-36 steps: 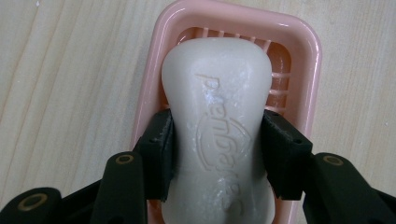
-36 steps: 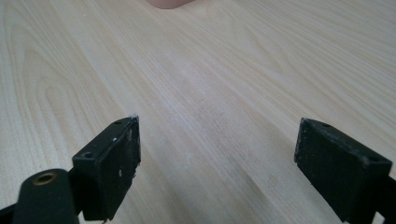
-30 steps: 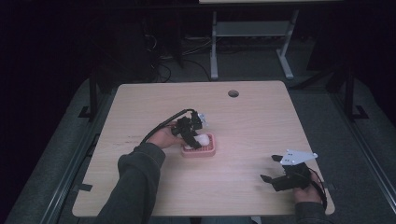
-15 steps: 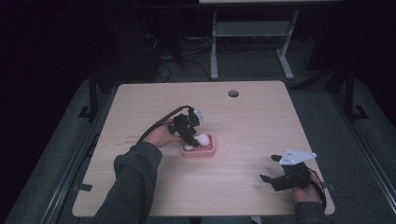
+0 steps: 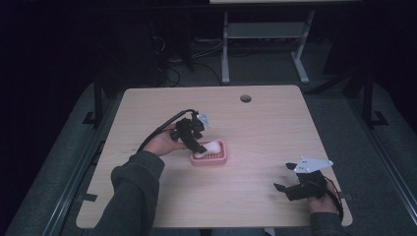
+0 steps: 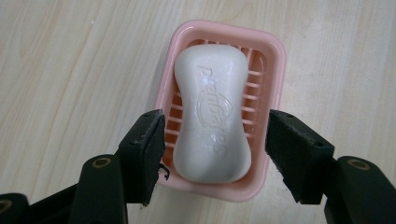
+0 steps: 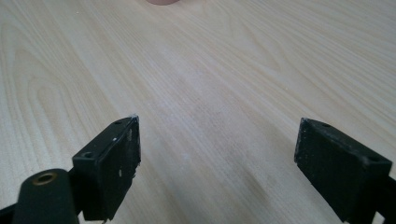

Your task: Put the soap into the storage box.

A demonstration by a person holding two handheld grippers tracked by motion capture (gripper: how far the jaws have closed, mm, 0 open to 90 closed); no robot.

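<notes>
A white soap bar (image 6: 212,116) with embossed lettering lies in a pink slatted soap dish (image 6: 275,60) near the middle of the wooden table (image 5: 255,128). My left gripper (image 6: 215,123) stands open, one jaw on each side of the dish's near end, touching neither soap nor dish as far as I can see. In the high view the left gripper (image 5: 194,136) sits at the left end of the dish (image 5: 219,158), with the soap (image 5: 210,146) just past it. My right gripper (image 5: 291,186) is open low over bare table at the front right, with nothing between its jaws (image 7: 217,135).
A round cable hole (image 5: 245,98) lies near the table's far edge. The left gripper's cable (image 5: 160,130) loops over the table behind the hand. A sliver of the pink dish (image 7: 161,1) shows at the top of the right gripper view. Table legs and cables stand on the dark floor beyond.
The left gripper has drawn back a little to the left from over the dish. The soap stays in the dish. The right gripper has not moved.
</notes>
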